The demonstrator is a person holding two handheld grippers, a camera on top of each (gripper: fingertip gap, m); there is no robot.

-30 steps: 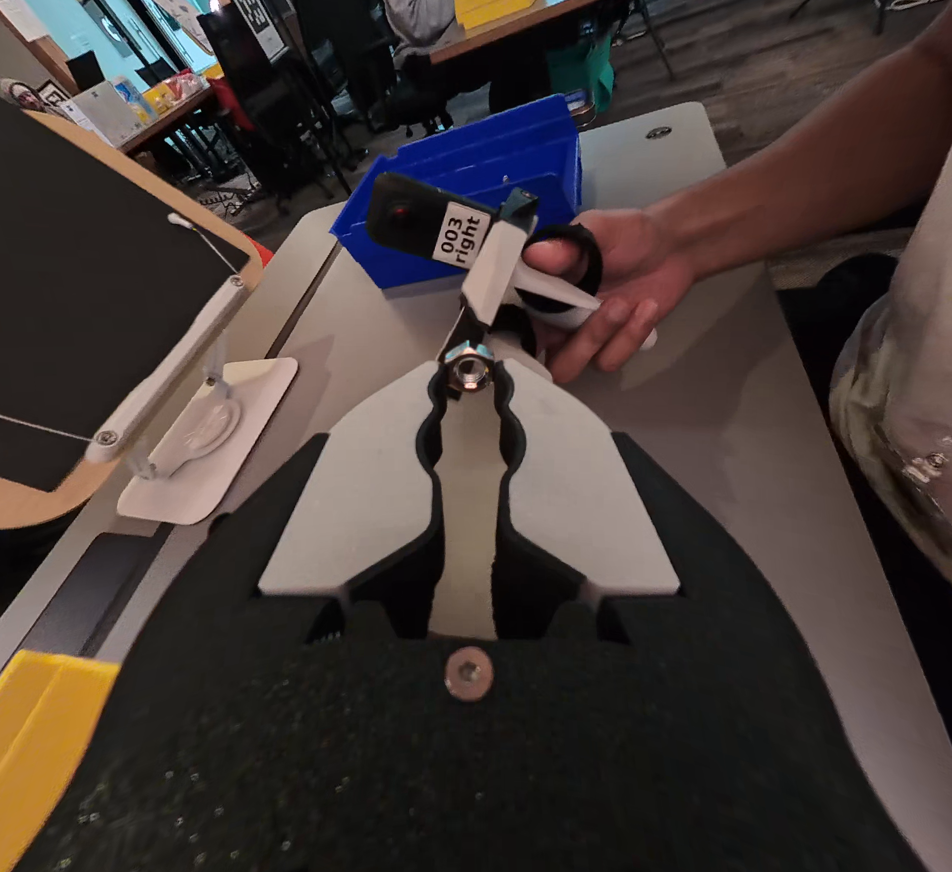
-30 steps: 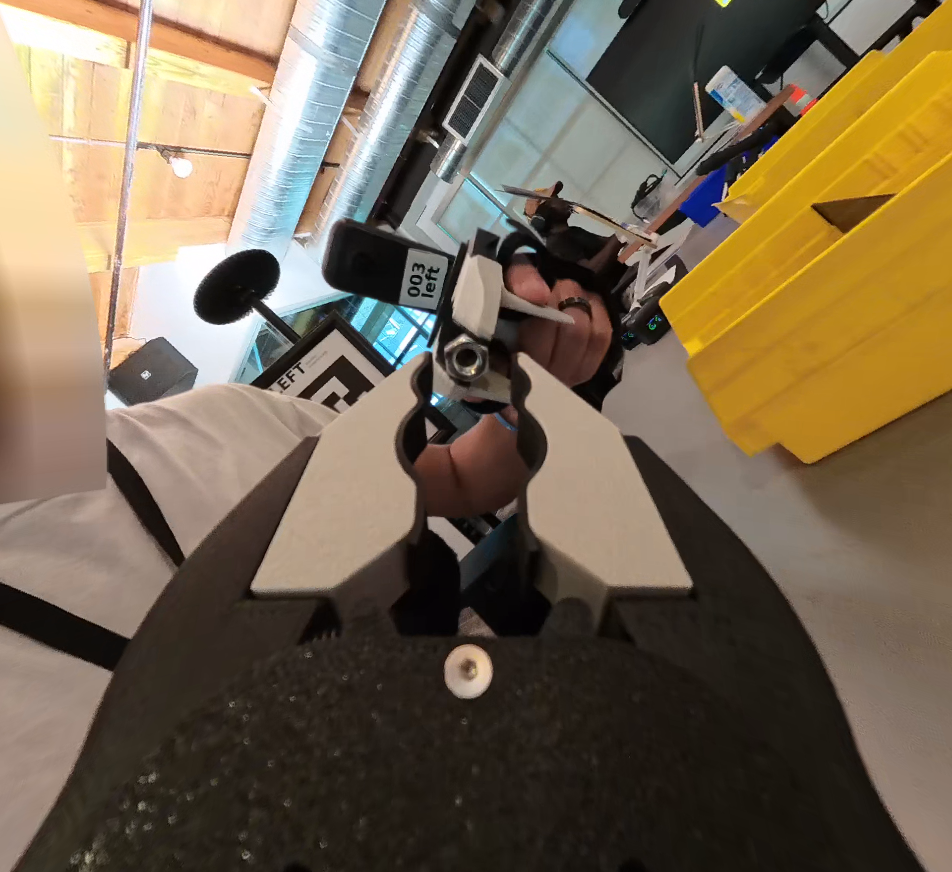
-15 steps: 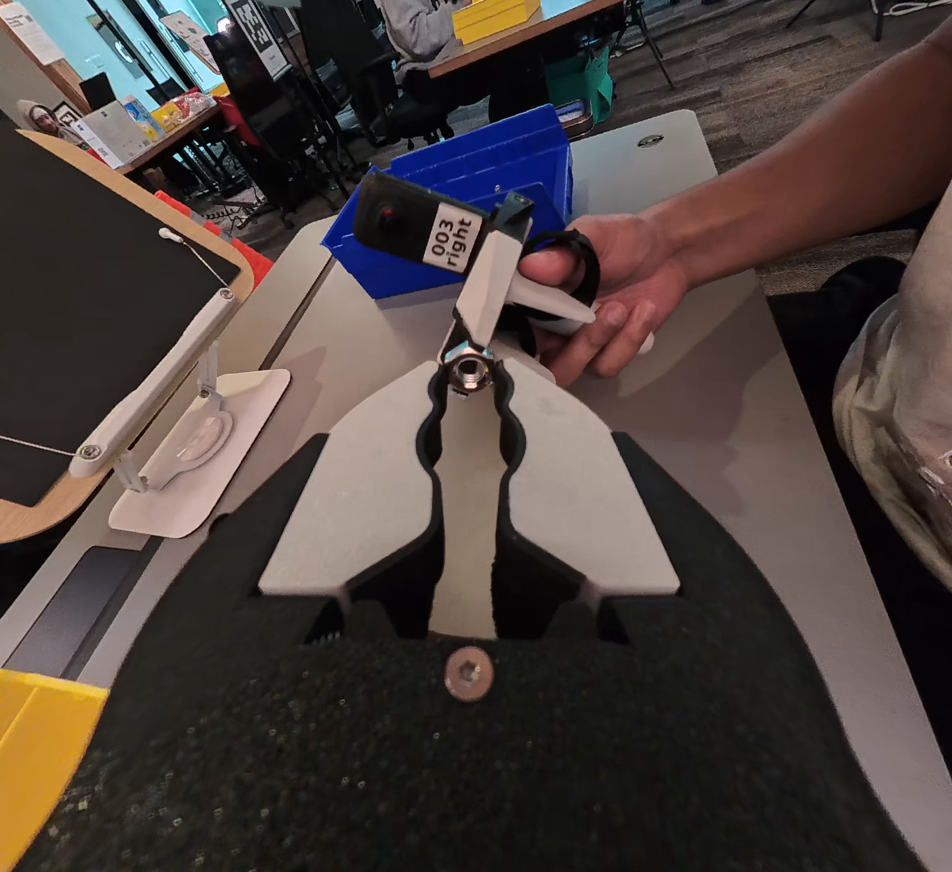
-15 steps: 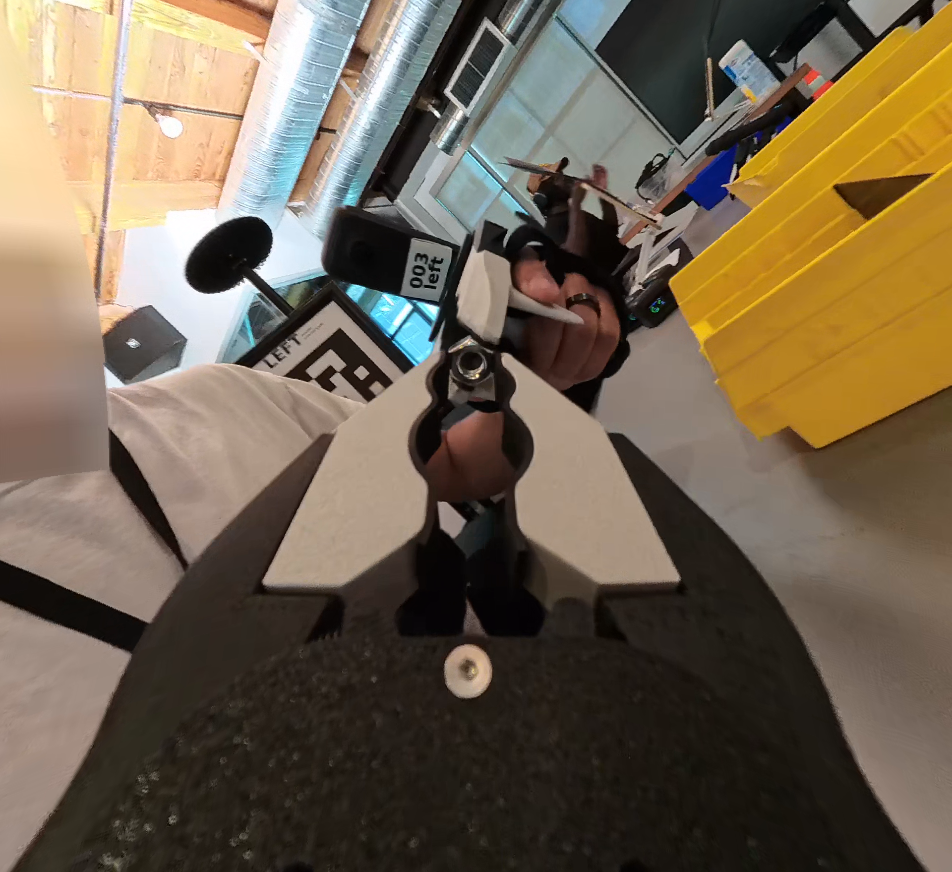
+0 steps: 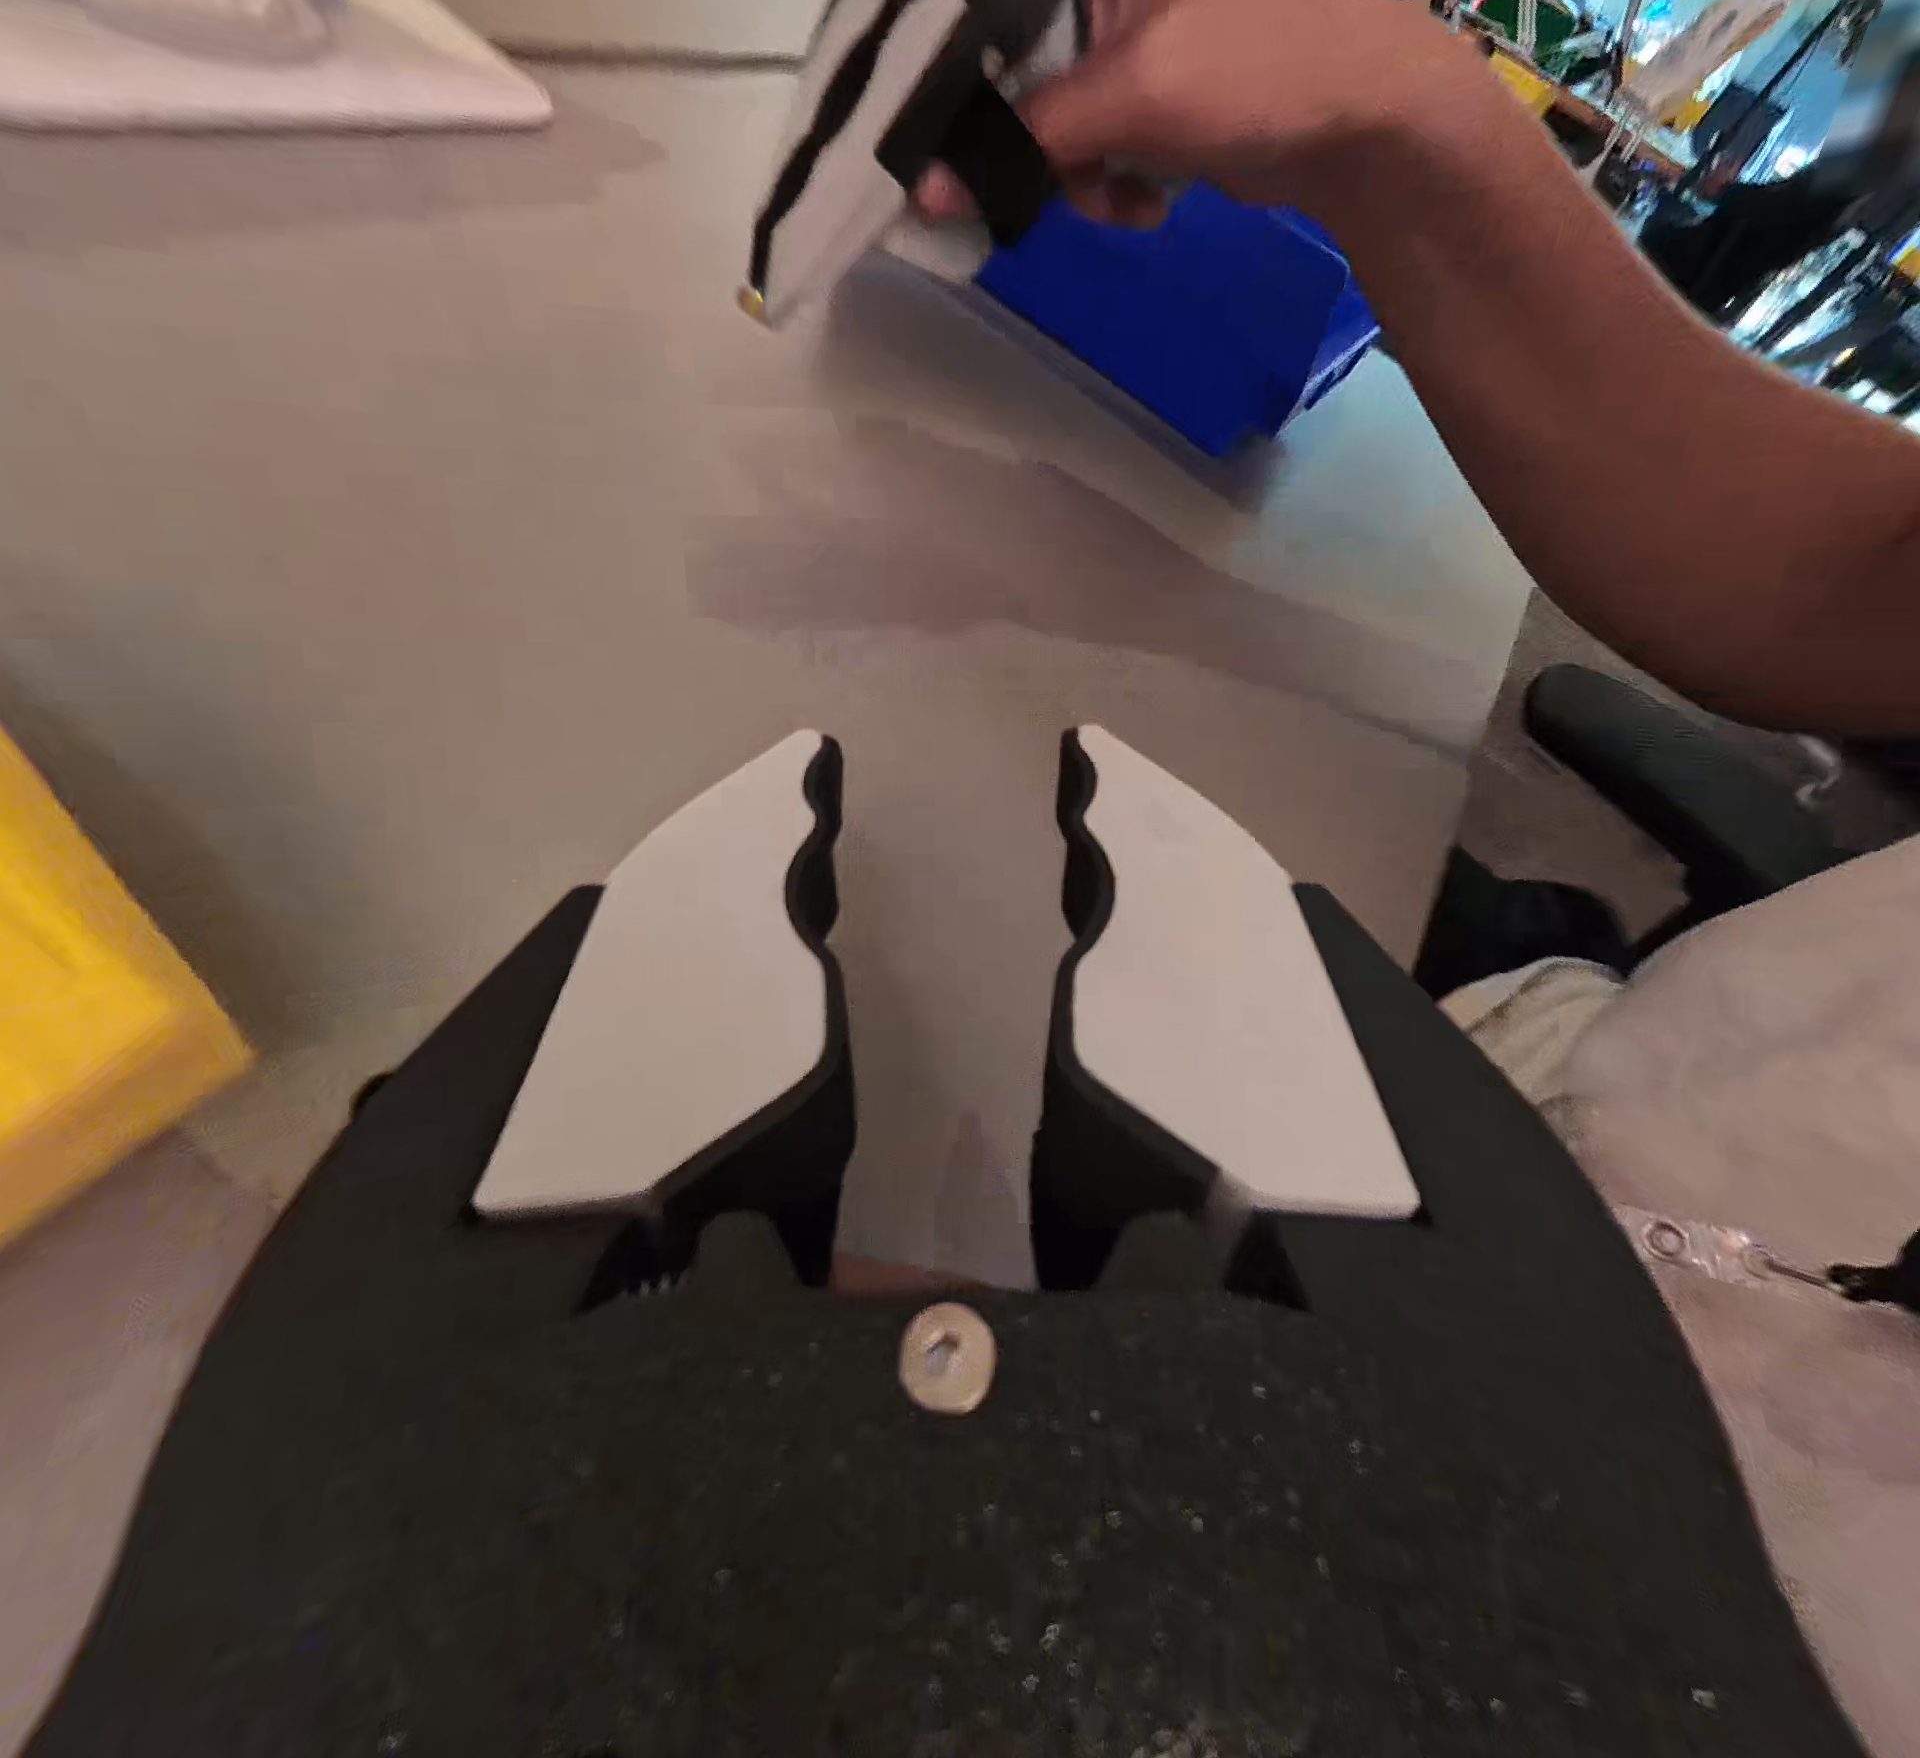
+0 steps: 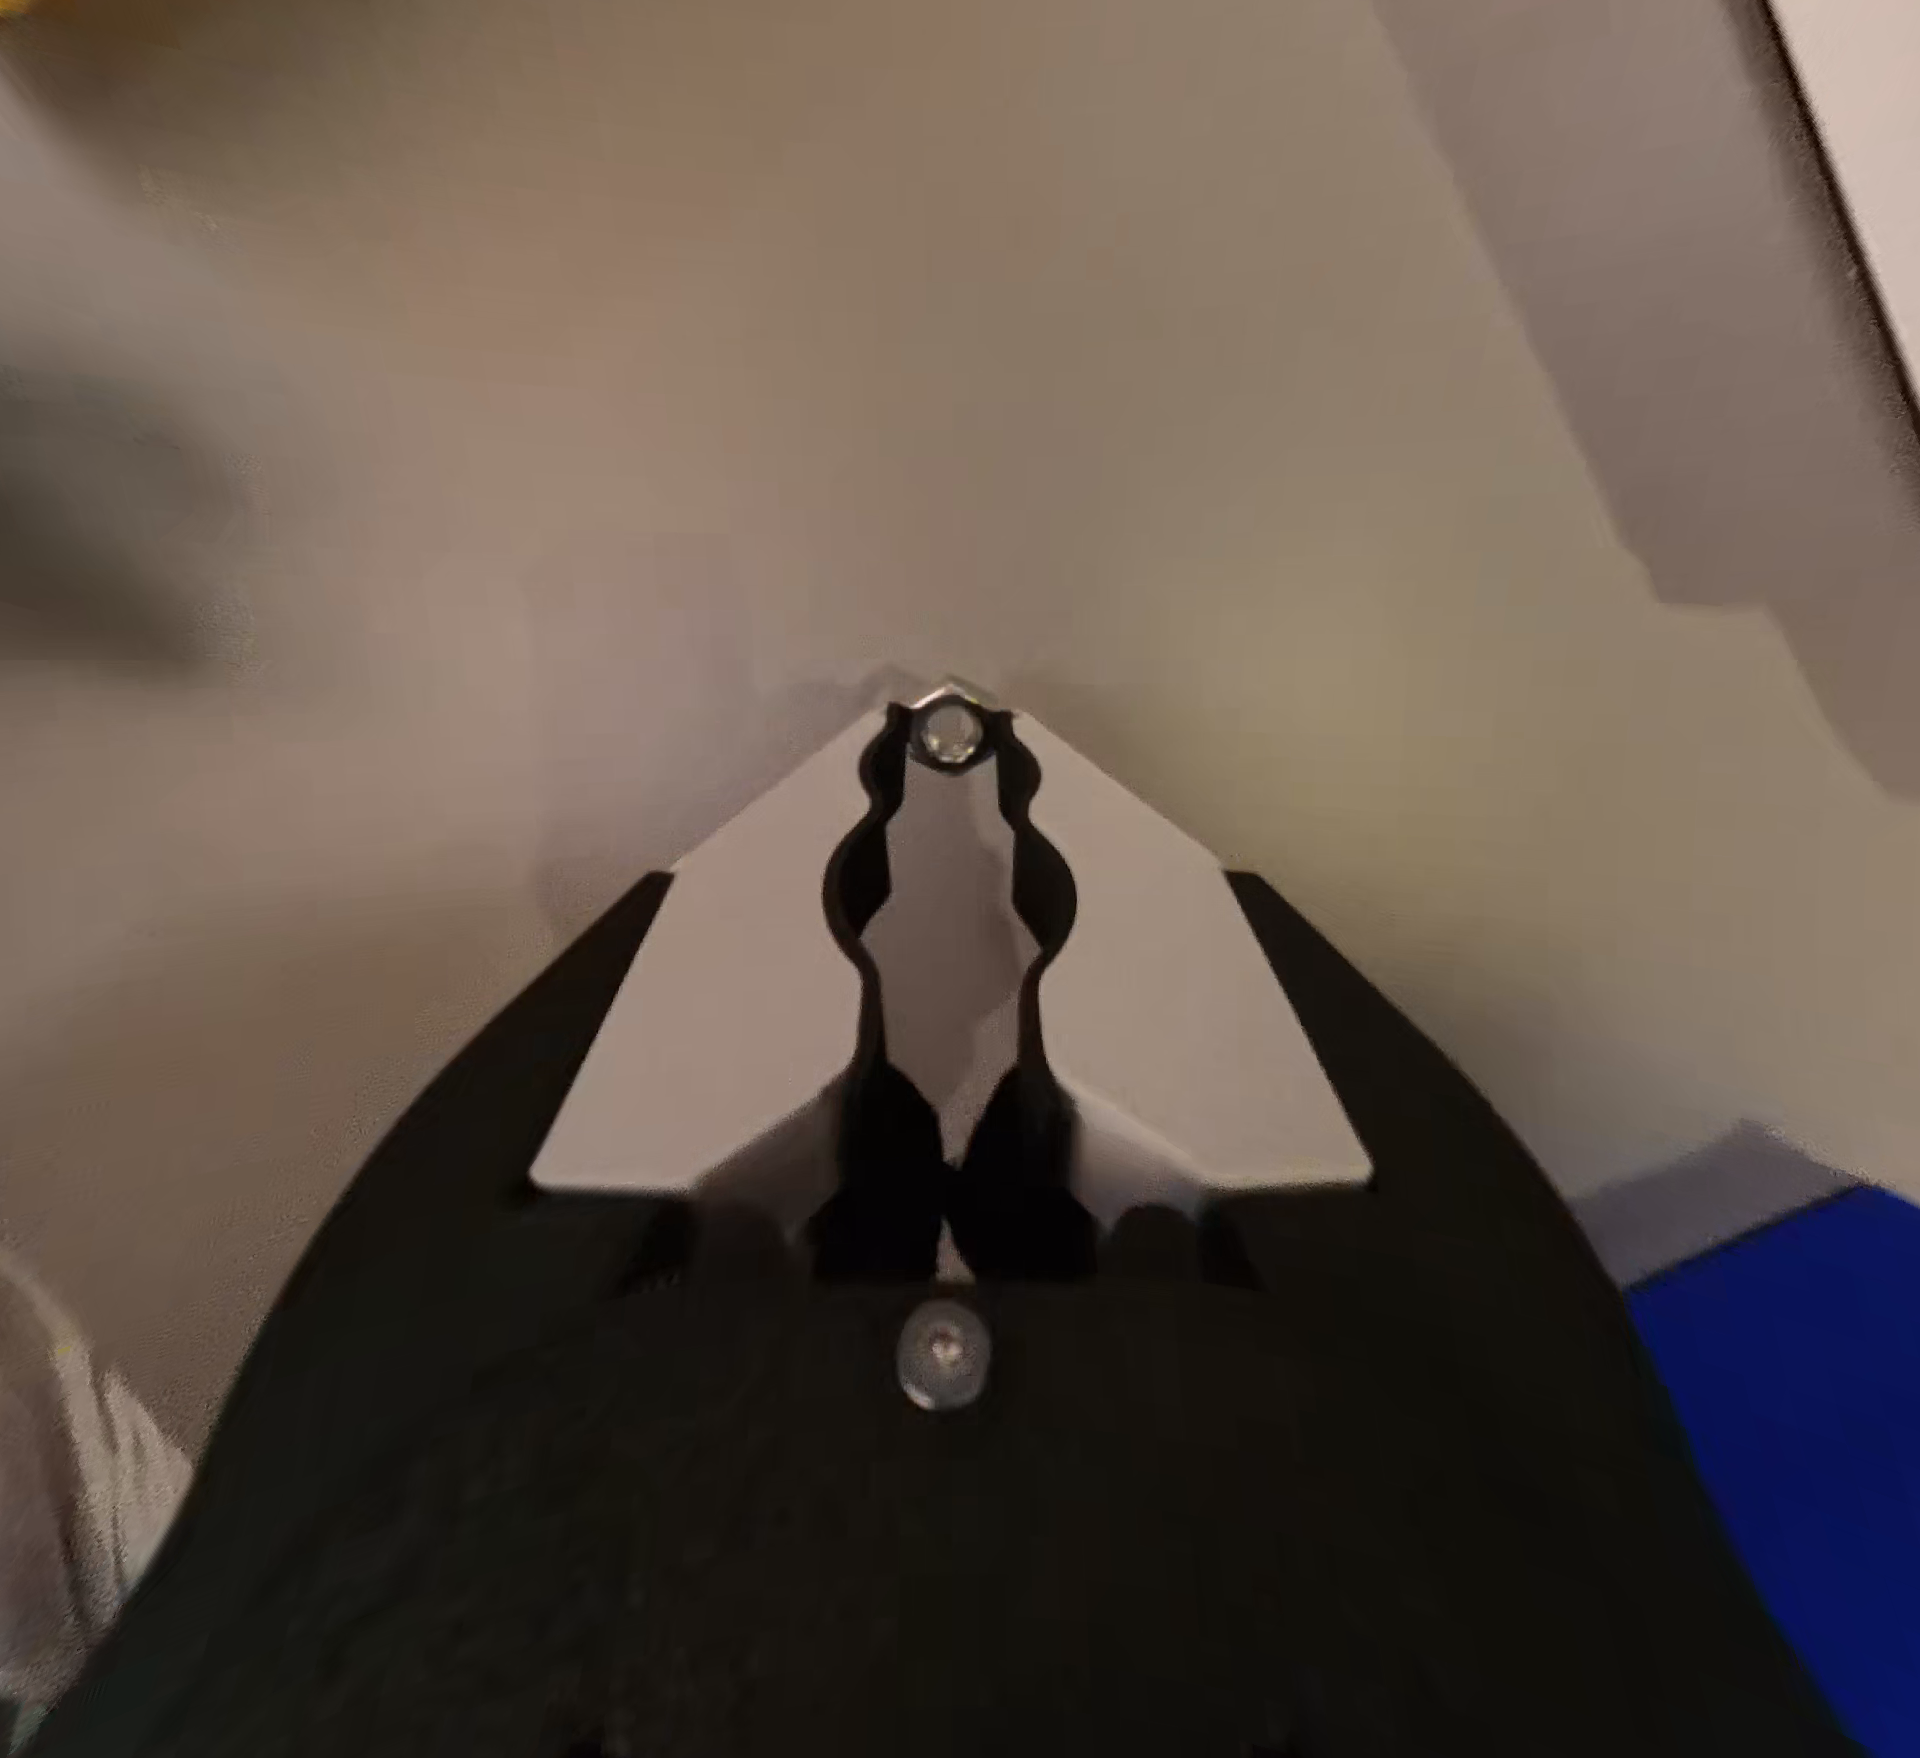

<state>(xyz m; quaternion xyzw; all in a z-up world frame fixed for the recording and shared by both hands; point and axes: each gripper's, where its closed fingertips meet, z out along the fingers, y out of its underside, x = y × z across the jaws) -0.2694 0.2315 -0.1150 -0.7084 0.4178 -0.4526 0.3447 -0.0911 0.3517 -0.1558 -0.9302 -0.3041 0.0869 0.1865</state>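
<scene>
My left gripper (image 5: 948, 742) is open and empty, held over the grey table (image 5: 416, 513). My right gripper (image 6: 948, 723) is shut on a small silver hex nut (image 6: 948, 736), pinched at the very fingertips and pointed down close to the table top (image 6: 935, 358). In the left wrist view the right gripper (image 5: 771, 295) is held by a person's hand (image 5: 1195, 56) at the far middle, tilted down, with the nut (image 5: 750, 297) showing at its tip. It is well ahead of my left fingers, apart from them.
A blue bin (image 5: 1174, 326) stands just right of the right gripper and shows in the right wrist view (image 6: 1787, 1396). A yellow bin (image 5: 83, 1012) is at the left. A white stand base (image 5: 260, 56) lies far left. A forearm (image 5: 1610, 482) crosses the right side. The tips of one gripper are about 20 centimeters away from the tips of the other.
Both grippers were pinching the nut tip to tip. My left gripper has opened and let go; the right gripper has swung away and down to the table with the nut.
</scene>
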